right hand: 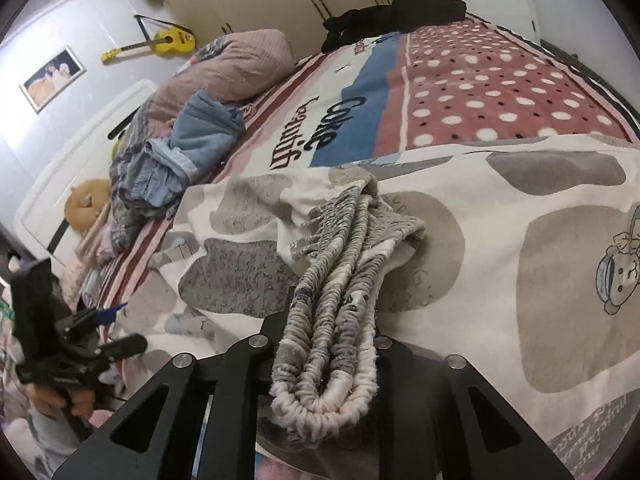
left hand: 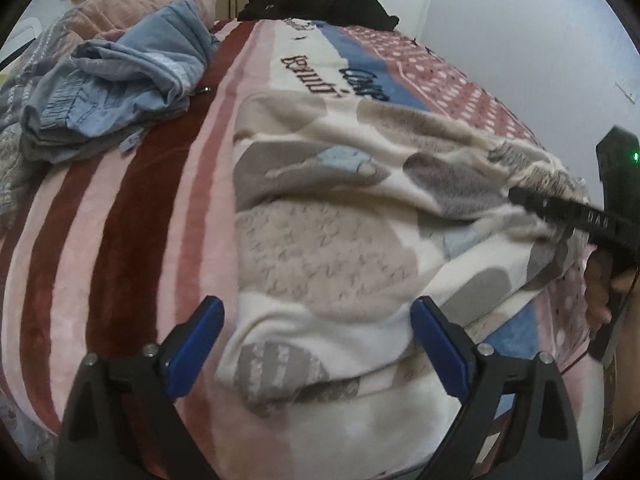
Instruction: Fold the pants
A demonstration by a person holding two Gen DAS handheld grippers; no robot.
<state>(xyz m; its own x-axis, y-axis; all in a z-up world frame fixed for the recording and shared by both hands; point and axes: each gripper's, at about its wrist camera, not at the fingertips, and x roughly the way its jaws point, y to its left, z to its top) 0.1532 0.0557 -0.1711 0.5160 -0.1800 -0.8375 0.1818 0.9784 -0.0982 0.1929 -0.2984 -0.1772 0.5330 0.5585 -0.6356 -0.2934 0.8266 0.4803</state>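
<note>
Fleece pants [left hand: 328,216], cream with grey and beige patches, lie spread across the bed. My left gripper [left hand: 316,344] is open, its blue fingers [left hand: 196,344] hovering on either side of the pants' near hem. My right gripper [right hand: 324,368] is shut on the bunched elastic waistband [right hand: 340,280], which drapes over its jaws. The right gripper also shows in the left wrist view [left hand: 560,208] at the far right, on the pants' edge. The left gripper shows in the right wrist view [right hand: 104,328] at the lower left.
The bed blanket [left hand: 132,208] has maroon and pink stripes, a blue band and a polka-dot panel [right hand: 500,96]. A crumpled blue denim garment [left hand: 120,80] lies at the left, a pink pillow [right hand: 244,64] behind it. Black clothes [left hand: 320,4] lie at the far end.
</note>
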